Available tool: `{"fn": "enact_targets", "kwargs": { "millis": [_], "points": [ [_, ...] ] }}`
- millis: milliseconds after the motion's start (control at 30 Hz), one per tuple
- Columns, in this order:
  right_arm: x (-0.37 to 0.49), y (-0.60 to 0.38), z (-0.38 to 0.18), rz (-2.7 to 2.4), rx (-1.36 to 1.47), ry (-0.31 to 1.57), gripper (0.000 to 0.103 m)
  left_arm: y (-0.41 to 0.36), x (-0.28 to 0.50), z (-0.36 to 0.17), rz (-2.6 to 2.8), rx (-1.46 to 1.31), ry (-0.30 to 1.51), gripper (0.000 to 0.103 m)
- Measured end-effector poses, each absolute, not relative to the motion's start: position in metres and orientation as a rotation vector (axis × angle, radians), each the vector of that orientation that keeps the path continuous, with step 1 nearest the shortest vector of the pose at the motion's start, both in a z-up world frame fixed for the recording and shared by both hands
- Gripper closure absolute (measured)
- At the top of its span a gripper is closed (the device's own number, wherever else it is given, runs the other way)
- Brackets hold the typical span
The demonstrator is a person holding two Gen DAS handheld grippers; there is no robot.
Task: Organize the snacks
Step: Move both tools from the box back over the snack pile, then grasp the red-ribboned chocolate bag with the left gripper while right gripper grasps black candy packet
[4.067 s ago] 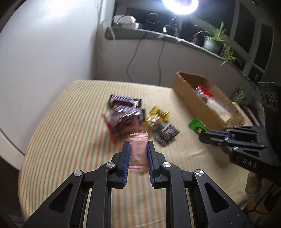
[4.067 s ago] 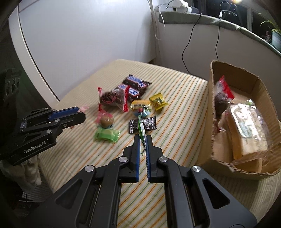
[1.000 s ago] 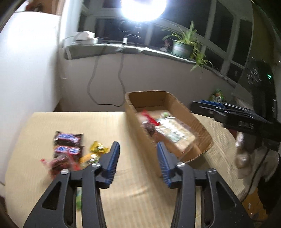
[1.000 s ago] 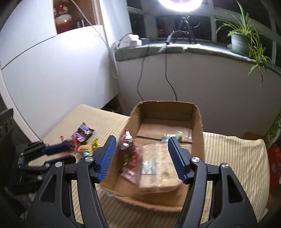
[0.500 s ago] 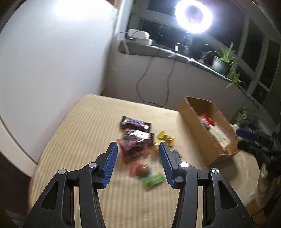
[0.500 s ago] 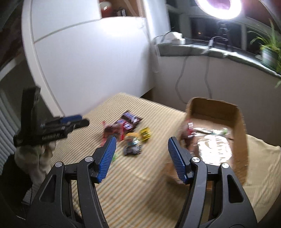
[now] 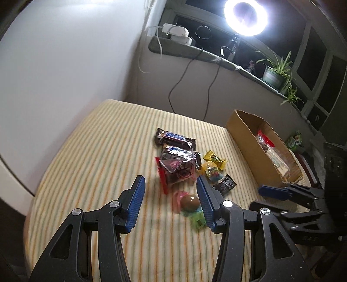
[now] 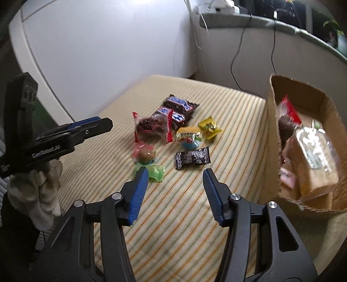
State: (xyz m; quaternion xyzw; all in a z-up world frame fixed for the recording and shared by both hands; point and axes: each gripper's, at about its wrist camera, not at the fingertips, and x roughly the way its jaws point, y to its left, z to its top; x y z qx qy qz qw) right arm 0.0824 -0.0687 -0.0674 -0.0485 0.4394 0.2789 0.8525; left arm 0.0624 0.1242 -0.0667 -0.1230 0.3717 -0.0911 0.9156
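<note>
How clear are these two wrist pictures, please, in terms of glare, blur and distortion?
Left wrist view: the ring light blooms into white glare against dark windows; the snack pile is slightly motion-smeared; fisheye bending curves the striped table. Right wrist view: no lamp in frame, softer even light; the cardboard box and its contents are blurred; the edges fall into dark vignette.

We note the left gripper [image 7: 170,202] no longer clamps the pink packet and gapes empty above the brown ball candy [image 7: 190,202]. The right gripper [image 8: 175,191] has released its green packet; its jaws have just been closing, nothing between them, lower centre of frame
</note>
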Motion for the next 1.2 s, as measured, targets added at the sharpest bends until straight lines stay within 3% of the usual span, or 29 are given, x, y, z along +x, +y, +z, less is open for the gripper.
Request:
{"fn": "enact_targets", "kwargs": {
  "millis": [233, 333, 633, 967, 1033, 1200],
  "points": [
    [0.099, -0.063, -0.086, 0.49, -0.097, 0.957, 0.048, 0.113, 0.083, -0.075, -0.233, -0.237, 0.794, 0.055],
    [0.102, -0.061, -0.091, 0.481, -0.099, 0.964, 0.048, 0.11, 0.091, -0.078, -0.243, -0.235, 0.808, 0.047],
    [0.117, -0.054, -0.102, 0.456, -0.12, 0.984, 0.048, 0.096, 0.11, -0.09, -0.247, -0.178, 0.852, 0.041],
    [0.124, -0.041, -0.112, 0.451, -0.177, 0.983, 0.048, 0.093, 0.123, -0.105, -0.228, -0.162, 0.884, 0.041],
    [0.123, -0.037, -0.113, 0.453, -0.203, 0.973, 0.046, 0.093, 0.122, -0.108, -0.222, -0.16, 0.888, 0.047],
    [0.122, -0.033, -0.113, 0.456, -0.236, 0.964, 0.046, 0.098, 0.121, -0.107, -0.221, -0.18, 0.878, 0.05]
  ]
}}
